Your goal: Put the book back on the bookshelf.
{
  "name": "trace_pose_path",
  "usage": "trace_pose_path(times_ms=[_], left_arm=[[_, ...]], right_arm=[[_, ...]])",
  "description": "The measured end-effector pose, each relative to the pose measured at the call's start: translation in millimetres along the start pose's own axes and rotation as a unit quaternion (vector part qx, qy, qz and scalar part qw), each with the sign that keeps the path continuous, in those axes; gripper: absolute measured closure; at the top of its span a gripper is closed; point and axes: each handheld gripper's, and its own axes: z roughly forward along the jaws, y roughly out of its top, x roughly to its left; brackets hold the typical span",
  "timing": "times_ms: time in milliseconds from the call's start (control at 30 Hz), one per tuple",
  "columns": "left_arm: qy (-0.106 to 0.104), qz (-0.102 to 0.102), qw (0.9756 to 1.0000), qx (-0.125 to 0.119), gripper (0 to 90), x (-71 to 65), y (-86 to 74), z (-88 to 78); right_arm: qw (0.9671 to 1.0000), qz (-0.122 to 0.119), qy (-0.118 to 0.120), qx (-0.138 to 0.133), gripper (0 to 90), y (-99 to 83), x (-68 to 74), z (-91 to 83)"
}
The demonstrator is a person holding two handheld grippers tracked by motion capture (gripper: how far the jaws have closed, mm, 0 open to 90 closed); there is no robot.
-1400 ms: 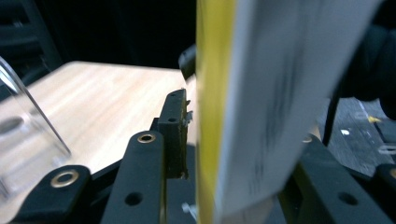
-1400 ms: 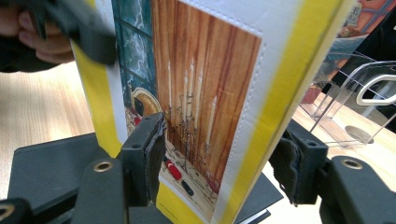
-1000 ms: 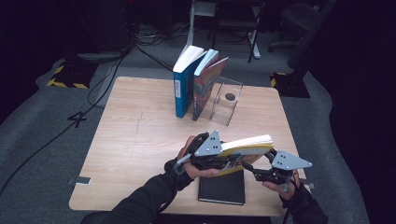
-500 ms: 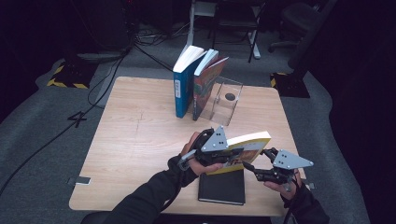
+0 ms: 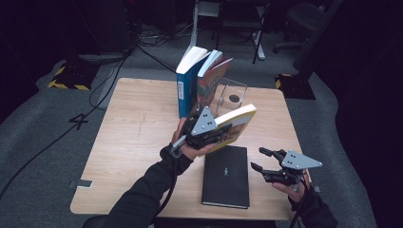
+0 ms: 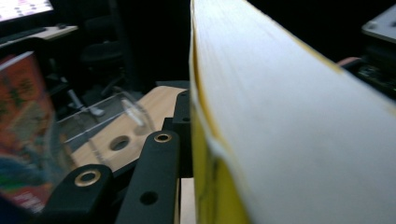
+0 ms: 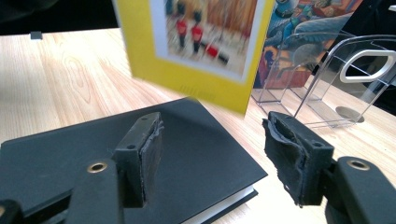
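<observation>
My left gripper (image 5: 219, 133) is shut on a thick yellow book (image 5: 234, 124), held tilted in the air above the table; its jaws closed tighter on the book within the last second. In the left gripper view the book's page edge (image 6: 289, 121) runs beside one black jaw. A black book (image 5: 226, 175) lies flat near the front edge, below the yellow one. To its right my right gripper (image 5: 259, 160) stands open with nothing between its jaws. The right gripper view shows those fingertips (image 7: 144, 154) over the black book (image 7: 70, 158), with the yellow cover (image 7: 196, 42) beyond.
A blue book (image 5: 186, 85) and a colourful book (image 5: 213, 80) stand upright at the back of the wooden table (image 5: 128, 128). A clear plastic bookend (image 5: 232, 97) stands to their right, also seen as the bookend (image 7: 345, 79). Cables and chairs lie beyond the table.
The left gripper has raised the yellow book off the black book and carried it up and away towards the standing books. The right gripper has stayed in place, now apart from the yellow book.
</observation>
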Motion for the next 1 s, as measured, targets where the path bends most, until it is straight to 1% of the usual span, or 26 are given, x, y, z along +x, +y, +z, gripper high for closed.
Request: trace_pose_path(times_ms=[100, 133, 200, 333, 367, 400, 433, 467, 500, 533, 567, 700, 733, 767, 800, 833, 867, 900, 933, 967, 1000], left_arm=[[0.025, -0.005, 0.9997, 0.008, 74.9, 11.2, -0.9, -2.1], [0.035, -0.006, 0.9993, 0.009, 74.8, 14.7, -1.6, -2.5], [0.053, -0.015, 0.9984, 0.011, 74.8, 24.2, -4.0, -2.6], [0.077, -0.027, 0.9965, 0.017, 74.8, 37.6, -7.4, -2.1], [0.086, -0.033, 0.9957, 0.015, 74.9, 41.9, -8.4, -2.0], [0.086, -0.033, 0.9957, 0.015, 74.8, 41.9, -8.4, -2.0], [0.100, -0.038, 0.9942, 0.015, 74.9, 48.0, -9.1, -1.4], [0.100, -0.038, 0.9942, 0.015, 74.9, 48.0, -9.1, -1.4], [0.112, -0.038, 0.9928, 0.017, 74.8, 52.8, -8.9, 1.1], [0.119, -0.038, 0.9919, 0.019, 74.9, 54.3, -8.6, 3.3], [0.127, -0.034, 0.9910, 0.023, 74.9, 56.5, -7.8, 5.4], [0.156, -0.030, 0.9869, 0.029, 74.9, 62.8, -3.9, 17.4], [0.160, -0.028, 0.9862, 0.029, 74.9, 63.9, -2.9, 20.7], [0.160, -0.028, 0.9862, 0.029, 74.9, 63.9, -2.9, 20.7], [0.162, -0.030, 0.9859, 0.032, 74.9, 66.6, -0.5, 27.4], [0.162, -0.030, 0.9859, 0.032, 74.9, 66.6, -0.5, 27.4], [0.163, -0.032, 0.9856, 0.032, 74.9, 69.7, 1.8, 34.1], [0.163, -0.032, 0.9856, 0.032, 74.8, 69.7, 1.8, 34.1], [0.166, -0.034, 0.9850, 0.035, 74.9, 71.9, 4.0, 41.4], [0.166, -0.034, 0.9850, 0.035, 74.9, 71.9, 4.0, 41.4], [0.169, -0.037, 0.9842, 0.037, 74.9, 73.3, 5.2, 46.0]], right_arm=[[1.0000, 0.000, 0.003, 0.005, 37.6, -0.8, 0.8, 1.8], [1.0000, 0.000, 0.004, 0.009, 37.6, -1.0, 1.0, 2.3], [0.9999, -0.002, 0.003, 0.012, 37.6, -1.6, 1.7, 3.8], [0.9998, -0.003, 0.005, 0.018, 37.6, -2.5, 2.7, 5.6], [0.9998, -0.003, 0.004, 0.018, 37.6, -2.7, 2.9, 6.0], [0.9998, -0.004, 0.005, 0.020, 37.6, -3.0, 3.0, 6.3], [0.9998, -0.004, 0.006, 0.020, 37.6, -3.3, 3.0, 6.6], [0.9998, -0.004, 0.006, 0.020, 37.6, -3.3, 3.0, 6.6], [0.9997, -0.003, 0.006, 0.022, 37.5, -3.9, 2.9, 7.2], [0.9997, -0.003, 0.006, 0.023, 37.5, -4.0, 2.8, 7.4], [0.9997, -0.003, 0.006, 0.023, 37.5, -4.1, 2.7, 7.5], [0.9997, -0.003, 0.007, 0.022, 37.5, -4.5, 3.2, 7.8], [0.9997, -0.002, 0.007, 0.024, 37.5, -4.9, 3.6, 8.2], [0.9996, -0.004, 0.008, 0.026, 37.5, -5.2, 4.0, 8.8], [0.9996, -0.007, 0.007, 0.028, 37.5, -5.4, 4.3, 9.2], [0.9996, -0.007, 0.007, 0.028, 37.5, -5.4, 4.3, 9.2], [0.9996, -0.006, 0.008, 0.027, 37.5, -5.9, 4.5, 9.7], [0.9996, -0.006, 0.008, 0.028, 37.5, -6.1, 4.6, 10.0], [0.9995, -0.007, 0.008, 0.029, 37.5, -6.3, 4.6, 10.1], [0.9995, -0.007, 0.008, 0.029, 37.5, -6.3, 4.6, 10.1], [0.9995, -0.007, 0.009, 0.030, 37.5, -6.5, 4.6, 10.1]])
